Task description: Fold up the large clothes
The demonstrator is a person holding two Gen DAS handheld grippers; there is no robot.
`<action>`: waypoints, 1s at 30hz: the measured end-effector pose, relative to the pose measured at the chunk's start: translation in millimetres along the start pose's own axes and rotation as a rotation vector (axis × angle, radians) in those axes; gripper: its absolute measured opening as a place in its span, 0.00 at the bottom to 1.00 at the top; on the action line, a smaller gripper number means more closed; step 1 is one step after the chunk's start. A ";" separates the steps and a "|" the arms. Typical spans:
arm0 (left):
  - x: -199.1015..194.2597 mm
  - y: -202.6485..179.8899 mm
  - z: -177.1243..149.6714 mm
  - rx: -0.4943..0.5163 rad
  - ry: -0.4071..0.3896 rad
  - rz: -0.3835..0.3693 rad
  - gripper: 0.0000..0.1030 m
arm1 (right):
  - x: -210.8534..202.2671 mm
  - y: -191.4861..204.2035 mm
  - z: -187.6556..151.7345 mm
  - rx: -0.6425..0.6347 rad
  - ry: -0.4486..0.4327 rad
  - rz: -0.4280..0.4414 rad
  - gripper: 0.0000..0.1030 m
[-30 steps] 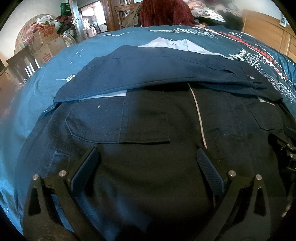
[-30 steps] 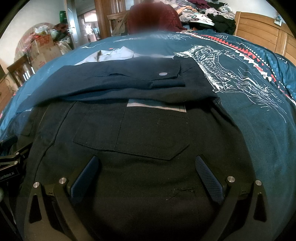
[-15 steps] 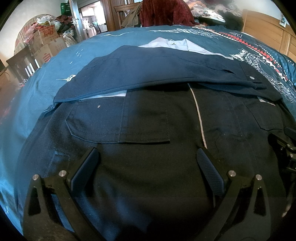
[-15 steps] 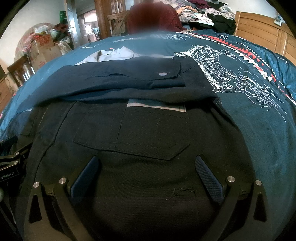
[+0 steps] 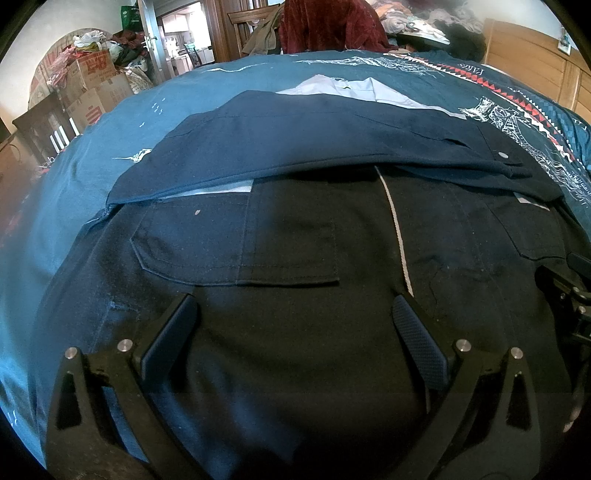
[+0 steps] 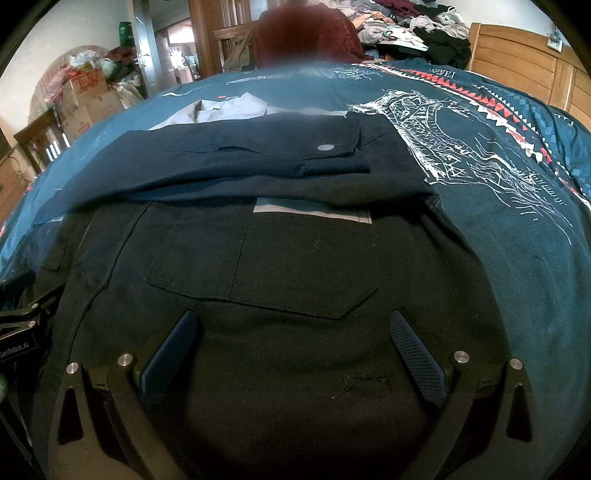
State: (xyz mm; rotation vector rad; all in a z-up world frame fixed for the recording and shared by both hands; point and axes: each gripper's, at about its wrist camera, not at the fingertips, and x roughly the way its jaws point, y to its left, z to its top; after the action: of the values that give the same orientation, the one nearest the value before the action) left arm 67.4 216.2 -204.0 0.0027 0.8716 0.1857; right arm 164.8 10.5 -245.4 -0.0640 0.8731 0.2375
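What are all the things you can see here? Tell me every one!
jacket: one, dark navy, spread on the bed under both tools, sleeves folded across it.
snap button: one, silver, on the folded sleeve cuff.
chest pocket: one, dark, just ahead of the right tool.
bedspread: one, teal with white drawing and red-and-white triangles, under the jacket.
cardboard boxes: a few, brown, far left by the wall.
clothes pile: one heap, mixed colours, beyond the bed.
headboard: one, wooden, far right.
person: one, in dark red, behind the bed.
left tool: one, black, open over the jacket.
right tool: one, black, open over the jacket.
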 end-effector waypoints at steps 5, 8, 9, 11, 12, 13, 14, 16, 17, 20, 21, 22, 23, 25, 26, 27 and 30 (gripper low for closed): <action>-20.1 31.9 10.2 -0.092 0.032 -0.185 1.00 | -10.2 -7.3 6.6 -0.023 0.075 0.068 1.00; -59.6 78.7 11.5 -0.156 -0.029 -0.190 1.00 | -38.5 -28.4 0.2 -0.053 0.120 0.122 0.97; -70.2 94.2 9.8 -0.180 -0.050 -0.190 1.00 | -50.6 -39.3 -4.8 -0.042 0.120 0.135 0.97; -94.4 138.4 0.1 -0.259 -0.090 -0.175 1.00 | -76.7 -66.6 -19.9 0.005 0.113 0.150 0.97; -99.9 153.9 -5.1 -0.292 -0.093 -0.169 1.00 | -88.7 -82.1 -30.0 0.039 0.120 0.146 0.97; -107.0 170.8 -11.5 -0.330 -0.097 -0.164 1.00 | -98.8 -95.9 -41.2 0.073 0.135 0.143 0.97; -115.4 188.2 -20.2 -0.371 -0.103 -0.163 1.00 | -108.7 -110.2 -54.2 0.111 0.158 0.147 0.97; -131.8 213.4 -40.0 -0.420 -0.108 -0.164 1.00 | -124.2 -131.3 -78.6 0.178 0.202 0.161 0.94; -137.2 219.1 -50.1 -0.429 -0.103 -0.176 1.00 | -131.2 -138.8 -91.6 0.206 0.226 0.185 0.93; -138.1 222.2 -72.8 -0.439 -0.055 -0.272 1.00 | -140.4 -142.4 -120.2 0.212 0.300 0.261 0.85; -135.2 219.9 -81.3 -0.443 -0.032 -0.319 1.00 | -139.6 -138.7 -127.8 0.196 0.325 0.273 0.85; -131.9 217.1 -87.6 -0.440 -0.012 -0.346 1.00 | -137.7 -134.7 -133.9 0.183 0.346 0.279 0.83; -129.0 213.8 -93.6 -0.431 0.009 -0.354 1.00 | -134.0 -129.3 -140.0 0.167 0.372 0.284 0.82; -123.4 208.0 -103.1 -0.430 0.047 -0.386 1.00 | -129.5 -122.8 -141.7 0.146 0.402 0.293 0.82; -121.7 206.2 -107.2 -0.436 0.059 -0.411 1.00 | -127.2 -118.7 -139.3 0.132 0.417 0.299 0.82; -121.4 204.5 -110.5 -0.436 0.066 -0.431 1.00 | -125.2 -116.7 -137.0 0.125 0.428 0.302 0.82; -120.1 205.8 -114.7 -0.431 0.080 -0.453 1.00 | -112.6 -111.1 -134.0 0.117 0.462 0.295 0.82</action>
State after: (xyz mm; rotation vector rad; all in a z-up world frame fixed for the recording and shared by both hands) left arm -128.5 390.6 -170.5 -0.6028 0.8759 -0.0550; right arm 20.4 -138.1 -249.9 0.1253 1.3562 0.4573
